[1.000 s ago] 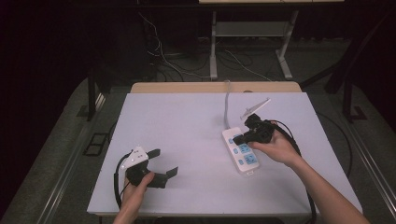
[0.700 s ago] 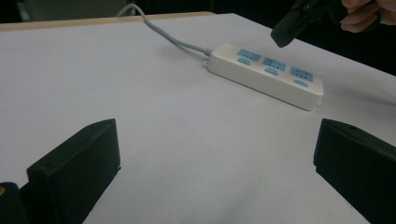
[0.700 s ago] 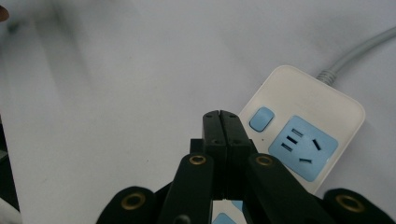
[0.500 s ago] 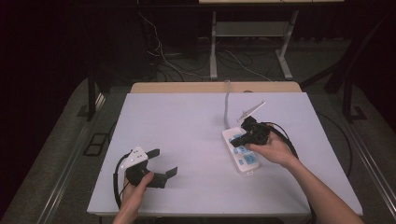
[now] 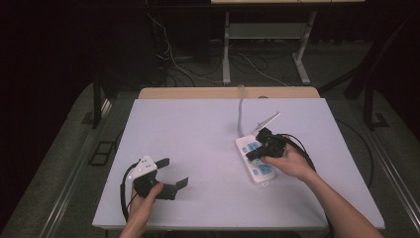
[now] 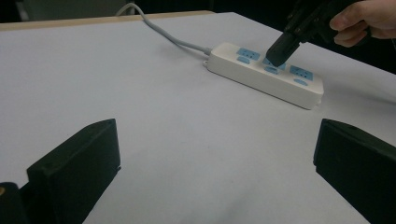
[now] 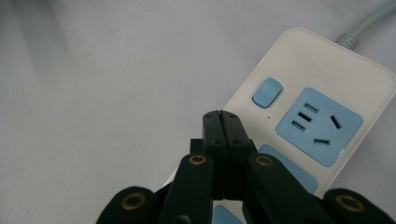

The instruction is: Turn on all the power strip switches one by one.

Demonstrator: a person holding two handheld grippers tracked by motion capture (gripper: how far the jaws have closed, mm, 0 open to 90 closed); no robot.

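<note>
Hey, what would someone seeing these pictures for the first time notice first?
Probably the white power strip with blue sockets, lying right of centre on the white table, its grey cord running to the far edge. The right gripper has its jaws shut and its tip over the strip. The left gripper rests near the front left with jaws wide open, holding nothing.

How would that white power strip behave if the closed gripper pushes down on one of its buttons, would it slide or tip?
The power strip lies flat and long on the table, so it probably won't tip. Its smooth plastic shell on the smooth tabletop may slide under a sideways shove, though its grey cable would likely drag on it. The right gripper, jaws shut, hangs close over it, so a straight downward press should keep it put.
</note>
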